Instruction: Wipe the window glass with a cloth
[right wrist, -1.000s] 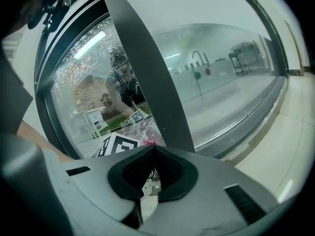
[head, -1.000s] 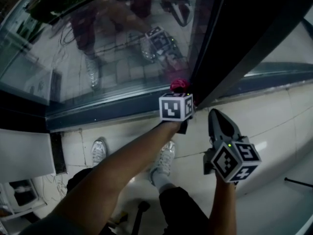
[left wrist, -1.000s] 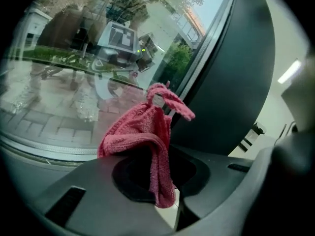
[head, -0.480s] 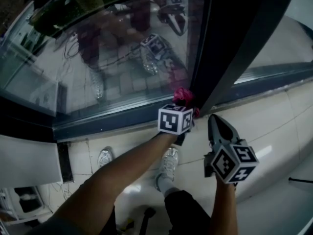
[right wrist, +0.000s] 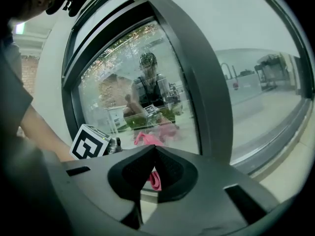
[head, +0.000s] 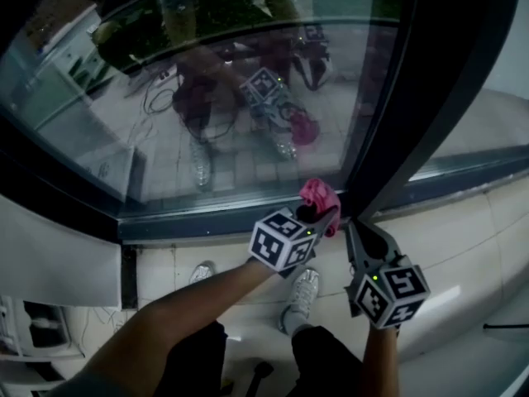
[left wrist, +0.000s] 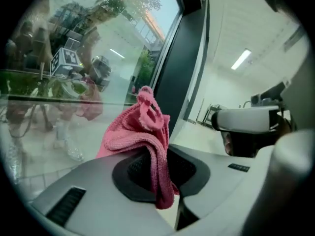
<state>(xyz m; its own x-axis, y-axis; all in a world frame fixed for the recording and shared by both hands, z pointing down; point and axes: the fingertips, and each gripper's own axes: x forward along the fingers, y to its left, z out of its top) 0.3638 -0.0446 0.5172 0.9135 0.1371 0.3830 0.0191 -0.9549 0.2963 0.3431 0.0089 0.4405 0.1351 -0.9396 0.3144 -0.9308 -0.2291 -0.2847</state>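
The left gripper (head: 310, 217) has its jaws clamped on a pink cloth (head: 319, 195), which bunches up above the pads and hangs a short tail below them in the left gripper view (left wrist: 147, 136). The cloth sits at the bottom right corner of the glass (head: 207, 114), just beside the dark frame (head: 413, 81). From the head view it seems to press on the pane, though contact is hard to confirm.

The right gripper (head: 357, 230) hangs just right of the left one, in front of the frame, with its jaws closed together (right wrist: 155, 154). A pink patch shows in the gap below its pads, and that looks like the cloth farther off rather than anything it grips.

The glass is a large pane set in a dark frame, with a dark sill (head: 207, 222) along its lower edge. It reflects the person, both grippers and the cloth, and paving and greenery show through it. A second pane (head: 496, 98) lies right of the frame.

Below the sill the wall and floor (head: 463, 246) are glossy white tile. The person's shoes (head: 302, 292) stand there. A white panel (head: 50, 263) stands at the left. Strip lights (left wrist: 241, 59) run along the white ceiling.
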